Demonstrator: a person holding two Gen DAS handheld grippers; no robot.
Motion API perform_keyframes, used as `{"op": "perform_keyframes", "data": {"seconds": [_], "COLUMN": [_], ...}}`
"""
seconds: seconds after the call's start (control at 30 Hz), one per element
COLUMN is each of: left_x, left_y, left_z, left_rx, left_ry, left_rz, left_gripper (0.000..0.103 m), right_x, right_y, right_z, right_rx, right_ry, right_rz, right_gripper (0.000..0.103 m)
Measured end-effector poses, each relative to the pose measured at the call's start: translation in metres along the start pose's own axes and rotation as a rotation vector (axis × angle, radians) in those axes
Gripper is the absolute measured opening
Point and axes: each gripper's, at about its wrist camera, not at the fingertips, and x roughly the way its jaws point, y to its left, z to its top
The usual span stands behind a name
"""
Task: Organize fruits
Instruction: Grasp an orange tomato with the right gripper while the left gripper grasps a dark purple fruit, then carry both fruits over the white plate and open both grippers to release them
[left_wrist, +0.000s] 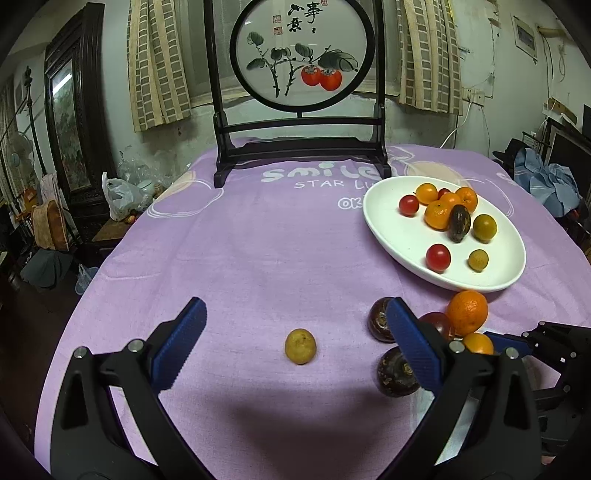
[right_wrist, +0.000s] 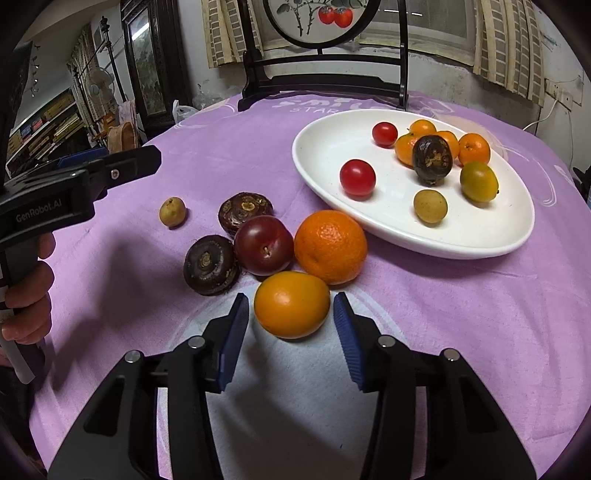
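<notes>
Between the spread blue pads of the right gripper (right_wrist: 291, 326) one smooth orange-yellow fruit (right_wrist: 291, 304) is lying on the purple-clothed counter (right_wrist: 443, 314); the pads are flanking it with a gap on each side, so nothing is being grasped. Just beyond it one mandarin (right_wrist: 330, 245) and one dark red plum (right_wrist: 264, 244) are sitting, the plum touching the mandarin, with two brown water chestnuts (right_wrist: 211, 265) beside the plum and one small yellowish fruit (right_wrist: 172, 211) lying apart to the left. Farther off, the white plate (right_wrist: 325, 147) is holding nine pieces: two cherry tomatoes, four small oranges bunched together, one dark chestnut, one greenish fruit and one small yellow one. The left gripper (left_wrist: 295, 339) is hovering released and empty, with that small yellowish fruit (left_wrist: 300, 346) lying between its pads. Its right pad is hiding part of both chestnuts in the left wrist view.
</notes>
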Motion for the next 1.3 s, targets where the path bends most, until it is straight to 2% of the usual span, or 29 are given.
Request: {"op": "perform_keyframes", "data": {"seconds": [0.07,0.27,0.3,0.4,0.47,0.5,0.57,0.67,0.87,1.1,1.2,1.3], "left_x": [0.0,0.003,0.004,0.005,0.002,0.002,0.006,0.014,0.027,0.034,0.036,0.035], "left_y": [0.001,0.002,0.001,-0.011,-0.03,-0.037,-0.054,-0.063,-0.061,-0.062,-0.063,-0.066], "left_z": [0.0,0.0,-0.001,-0.007,-0.016,-0.02,-0.029,-0.036,-0.041,-0.043,-0.044,-0.045], "left_rx": [-0.005,-0.007,-0.005,0.053,0.143,0.177,0.249,0.281,0.263,0.265,0.271,0.283], "left_ry": [0.002,0.018,0.028,0.073,0.059,0.057,0.088,0.129,0.185,0.207,0.215,0.213], "left_rz": [0.001,-0.007,-0.025,-0.153,-0.173,-0.177,-0.211,-0.233,-0.26,-0.257,-0.269,-0.265], "left_gripper": [0.099,0.099,0.099,0.099,0.098,0.096,0.082,0.068,0.058,0.053,0.046,0.045], "right_x": [0.0,-0.015,-0.021,-0.029,-0.029,-0.028,-0.027,-0.027,-0.03,-0.032,-0.032,-0.032], "right_y": [-0.001,-0.006,-0.009,-0.017,-0.026,-0.031,-0.038,-0.043,-0.041,-0.041,-0.042,-0.043], "right_z": [0.0,0.004,0.005,0.007,0.007,0.007,0.006,0.006,0.005,0.006,0.007,0.007], "right_rx": [0.005,0.035,0.047,0.072,0.104,0.128,0.16,0.187,0.179,0.181,0.183,0.183], "right_ry": [-0.002,-0.037,-0.06,-0.089,-0.085,-0.079,-0.069,-0.064,-0.071,-0.075,-0.078,-0.08], "right_rz": [0.002,0.029,0.03,0.009,-0.001,0.0,0.006,0.012,0.007,0.006,0.006,0.006], "right_gripper": [0.042,0.042,0.042,0.042,0.042,0.042,0.042,0.042,0.042,0.042,0.042,0.042]}}
